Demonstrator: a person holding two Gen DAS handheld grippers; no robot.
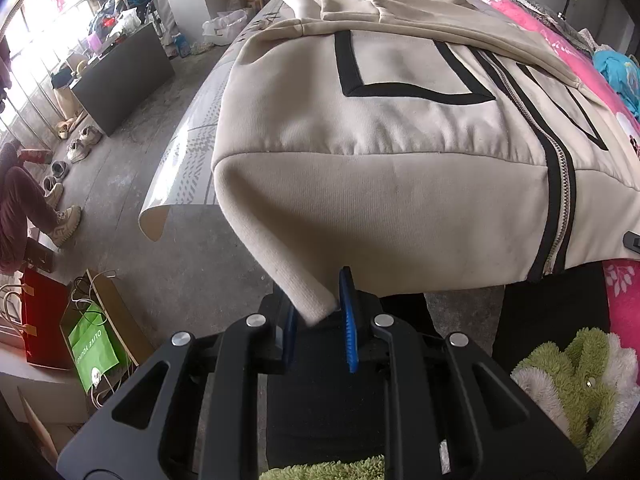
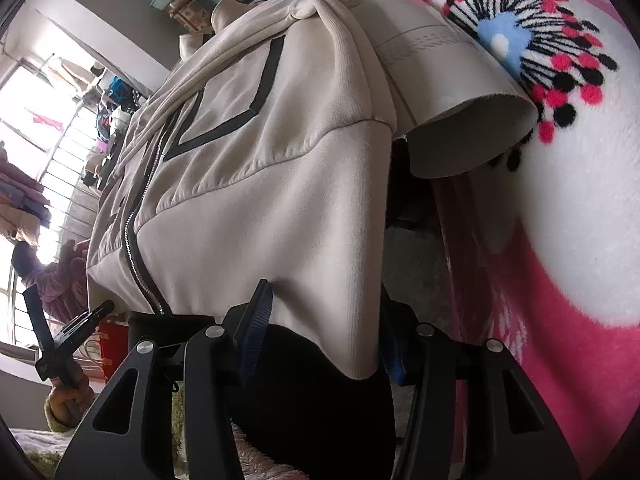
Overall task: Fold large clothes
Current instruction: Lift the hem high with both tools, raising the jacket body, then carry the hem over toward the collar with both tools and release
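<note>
A beige zip-up jacket [image 1: 380,120] with black trim lies front-up on a table covered by a grey patterned mat [image 1: 192,160]. Its hem hangs over the near edge. My left gripper [image 1: 320,320] is shut on the hem's left corner, and the fabric fills the gap between the blue pads. In the right wrist view the same jacket [image 2: 240,184] droops with its right hem corner between the jaws of my right gripper [image 2: 324,344]. Those jaws stand wide, the cloth hanging flat and loose between them. At the far left a hand holds the left gripper [image 2: 60,340].
A pink flowered blanket [image 2: 560,240] lies to the right of the table. A green and white plush thing [image 1: 572,392] sits at lower right. On the floor to the left are a seated person [image 1: 20,208], shoes [image 1: 76,148], paper bags [image 1: 92,344] and a dark cabinet [image 1: 124,80].
</note>
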